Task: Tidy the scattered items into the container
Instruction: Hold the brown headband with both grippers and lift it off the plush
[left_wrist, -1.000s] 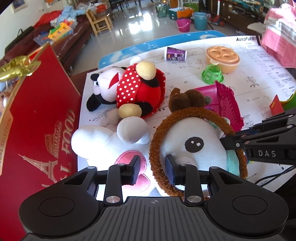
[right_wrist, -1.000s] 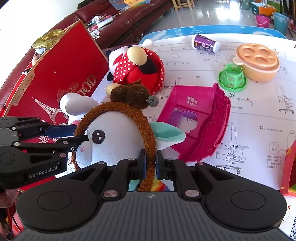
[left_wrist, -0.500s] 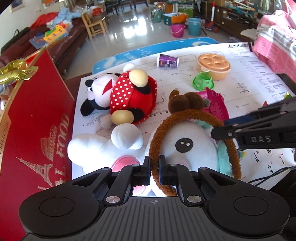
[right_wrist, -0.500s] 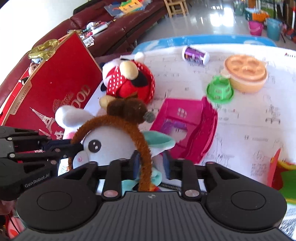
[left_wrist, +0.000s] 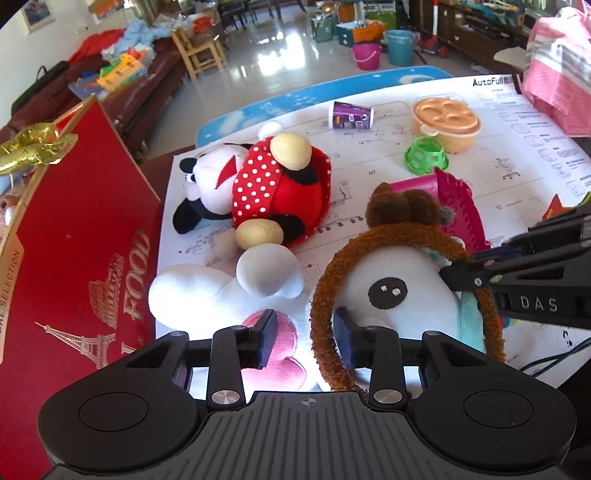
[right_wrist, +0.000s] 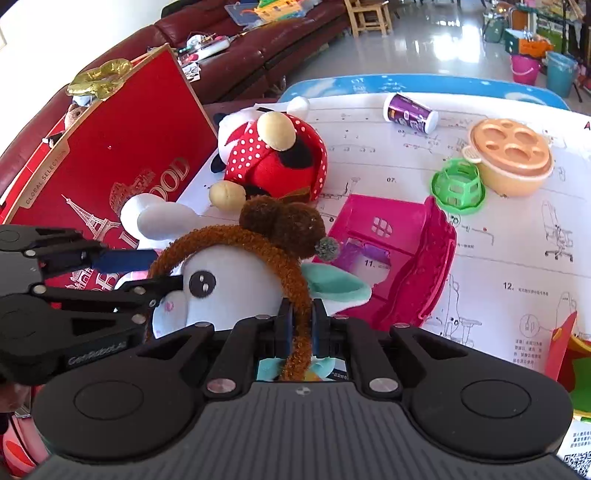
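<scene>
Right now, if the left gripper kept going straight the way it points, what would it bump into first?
Probably the brown fuzzy headband. It already sits between the open fingers of the left gripper, looped around the white plush toy. Behind it is that toy's face, though depth is hard to judge.

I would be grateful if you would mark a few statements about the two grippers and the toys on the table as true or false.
1. The right gripper is shut on the fuzzy brown headband. True.
2. The left gripper is clamped shut. False: its jaws have just opened and stand apart.
3. The purple paper cup stands upright. False: it lies on its side.
4. The green plastic basket sits beside the orange lidded toy pot. True.
</scene>
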